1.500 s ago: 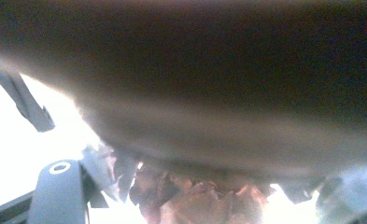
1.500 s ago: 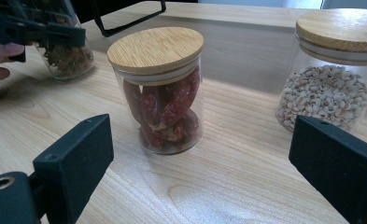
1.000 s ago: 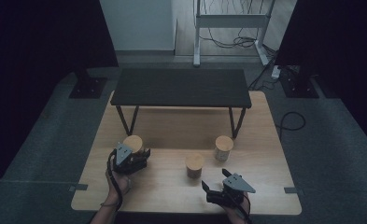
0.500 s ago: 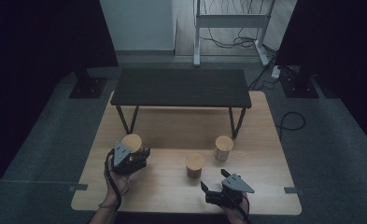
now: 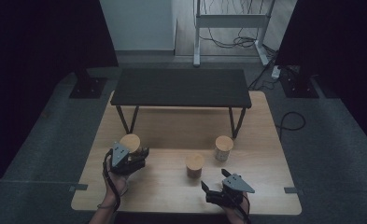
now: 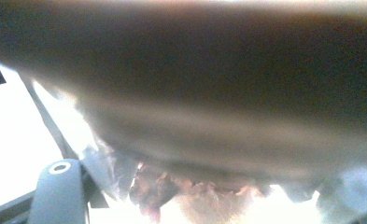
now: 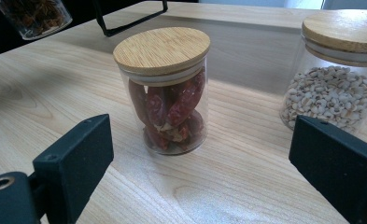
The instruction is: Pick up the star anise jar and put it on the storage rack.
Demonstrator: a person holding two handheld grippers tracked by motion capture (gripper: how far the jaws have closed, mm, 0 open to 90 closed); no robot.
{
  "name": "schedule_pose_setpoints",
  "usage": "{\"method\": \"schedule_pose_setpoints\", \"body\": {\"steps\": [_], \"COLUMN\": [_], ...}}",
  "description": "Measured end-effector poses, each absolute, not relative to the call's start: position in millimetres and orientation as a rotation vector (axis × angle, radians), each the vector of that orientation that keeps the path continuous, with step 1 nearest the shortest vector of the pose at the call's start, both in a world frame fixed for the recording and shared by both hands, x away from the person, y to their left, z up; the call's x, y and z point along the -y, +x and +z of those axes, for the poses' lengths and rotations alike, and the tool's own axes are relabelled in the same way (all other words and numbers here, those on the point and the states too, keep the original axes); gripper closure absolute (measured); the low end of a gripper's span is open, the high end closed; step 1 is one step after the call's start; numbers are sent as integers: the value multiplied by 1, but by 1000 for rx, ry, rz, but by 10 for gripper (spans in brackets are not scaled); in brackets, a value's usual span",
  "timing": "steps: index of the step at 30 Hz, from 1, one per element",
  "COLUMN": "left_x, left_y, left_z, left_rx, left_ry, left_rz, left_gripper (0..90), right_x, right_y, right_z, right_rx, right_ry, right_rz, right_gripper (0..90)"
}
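The jar with the wooden lid point(image 5: 130, 142) sits at about eight o'clock on the light wooden table point(image 5: 265, 154), clamped between the jaws of the left gripper point(image 5: 135, 157); in the left gripper view its glass wall point(image 6: 209, 116) looms blurred and very close. The right gripper point(image 5: 208, 192) rests near five o'clock, jaws spread wide with nothing between them, facing the jar of dried red chillies point(image 7: 165, 93) and the jar of pale beans point(image 7: 333, 74). As I judge it, the smooth glass could slip or tilt if the grip is off-centre, and a swing toward three o'clock could knock the chilli jar over.
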State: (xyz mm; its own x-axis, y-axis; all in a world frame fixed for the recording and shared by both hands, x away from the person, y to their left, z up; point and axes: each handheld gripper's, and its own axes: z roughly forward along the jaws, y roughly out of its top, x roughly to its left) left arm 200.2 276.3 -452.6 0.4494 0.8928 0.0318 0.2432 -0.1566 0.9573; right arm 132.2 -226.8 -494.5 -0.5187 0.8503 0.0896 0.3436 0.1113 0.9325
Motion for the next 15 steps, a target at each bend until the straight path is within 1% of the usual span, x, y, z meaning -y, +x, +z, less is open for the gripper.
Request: {"method": "schedule_pose_setpoints", "body": {"steps": [15], "left_x": [-278], "left_y": [197], "left_z": [-438], "left_rx": [-970], "left_ry": [1650], "left_rz": [788], "left_gripper": [261], "right_x": [227], "right_y": [132], "right_z": [-494], "right_rx": [-1918], "right_ry": [1158], "right_rz": [1401], "right_gripper": [61]}}
